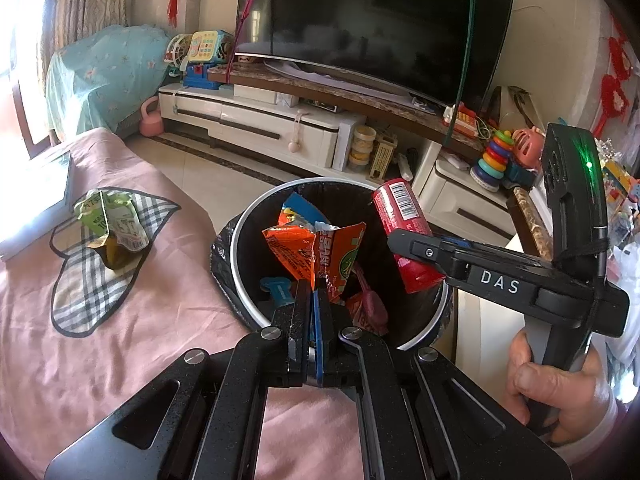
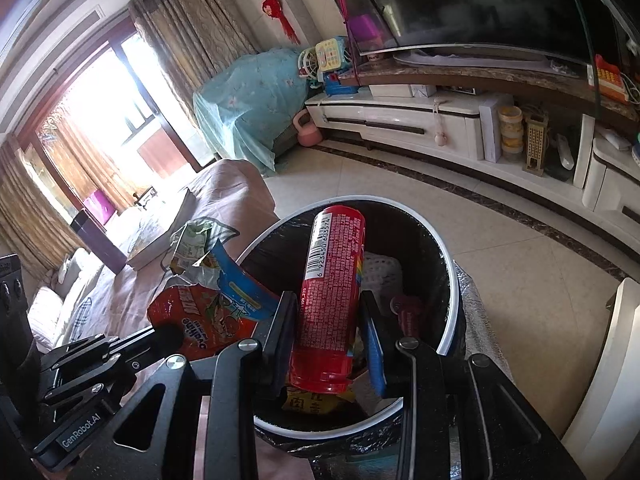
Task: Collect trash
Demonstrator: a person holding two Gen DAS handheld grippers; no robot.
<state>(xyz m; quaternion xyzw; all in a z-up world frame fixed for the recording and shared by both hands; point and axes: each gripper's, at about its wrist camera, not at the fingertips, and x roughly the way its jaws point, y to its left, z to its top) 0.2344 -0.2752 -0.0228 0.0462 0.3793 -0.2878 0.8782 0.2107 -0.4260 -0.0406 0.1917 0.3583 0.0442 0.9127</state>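
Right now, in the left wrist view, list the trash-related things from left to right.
green carton on the checked cloth → orange snack wrapper in the left gripper → red can in the right gripper

Both cameras look forward and steeply down, very near — the left one centres the trash bin (image 1: 240,240), the right one sees it from the other side. They share the bin and the TV stand (image 1: 248,116) — upper frame.
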